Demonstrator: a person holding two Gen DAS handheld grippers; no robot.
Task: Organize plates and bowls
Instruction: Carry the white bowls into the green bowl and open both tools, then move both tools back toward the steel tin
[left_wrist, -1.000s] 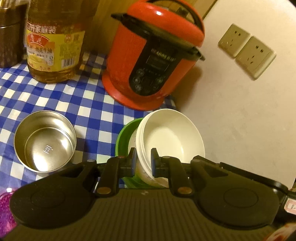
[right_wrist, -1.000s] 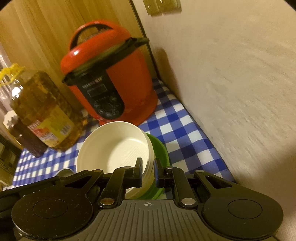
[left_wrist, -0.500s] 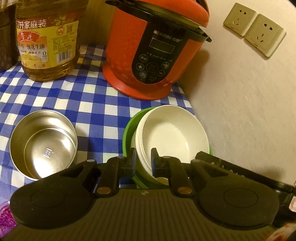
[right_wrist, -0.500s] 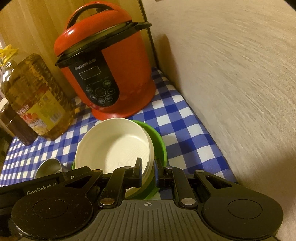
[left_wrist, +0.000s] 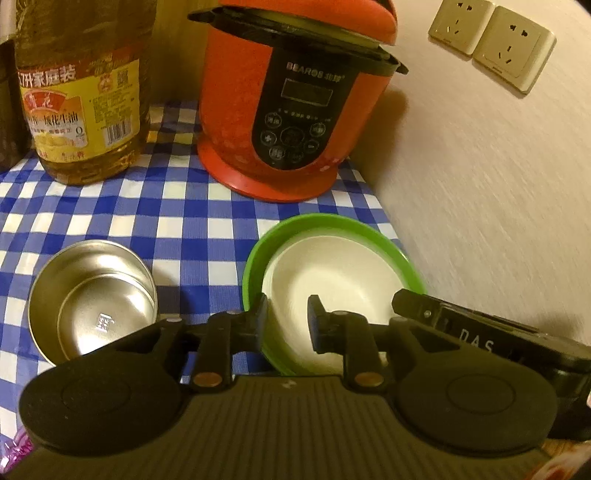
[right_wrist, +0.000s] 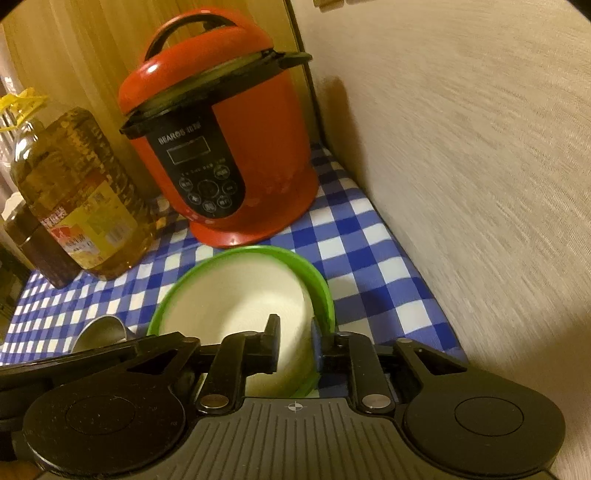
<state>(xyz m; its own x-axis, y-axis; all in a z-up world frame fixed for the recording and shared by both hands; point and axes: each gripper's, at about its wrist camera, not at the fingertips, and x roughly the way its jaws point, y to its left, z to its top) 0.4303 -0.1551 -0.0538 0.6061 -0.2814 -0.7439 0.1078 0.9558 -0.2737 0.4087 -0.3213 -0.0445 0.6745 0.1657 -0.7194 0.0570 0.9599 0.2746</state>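
A white bowl (left_wrist: 340, 273) sits nested inside a green bowl (left_wrist: 325, 221) on the blue checked cloth, close to the wall. My left gripper (left_wrist: 289, 314) straddles the white bowl's left rim; its jaws are opening and the pads stand off the rim. From the other side, my right gripper (right_wrist: 294, 332) straddles the right wall of the white bowl (right_wrist: 236, 291), just inside the green bowl's rim (right_wrist: 321, 284). Its jaws are opening too, with a gap at the pads. A steel bowl (left_wrist: 92, 299) stands empty to the left.
A red electric pressure cooker (left_wrist: 295, 110) stands behind the bowls, a big cooking oil bottle (left_wrist: 81, 92) to its left, a dark jar (right_wrist: 40, 251) beside that. The wall with two sockets (left_wrist: 491, 40) runs close along the right.
The white bowl, held tilted by both grippers before, now lies level inside the green bowl. Both pairs of jaws have widened off its rim.
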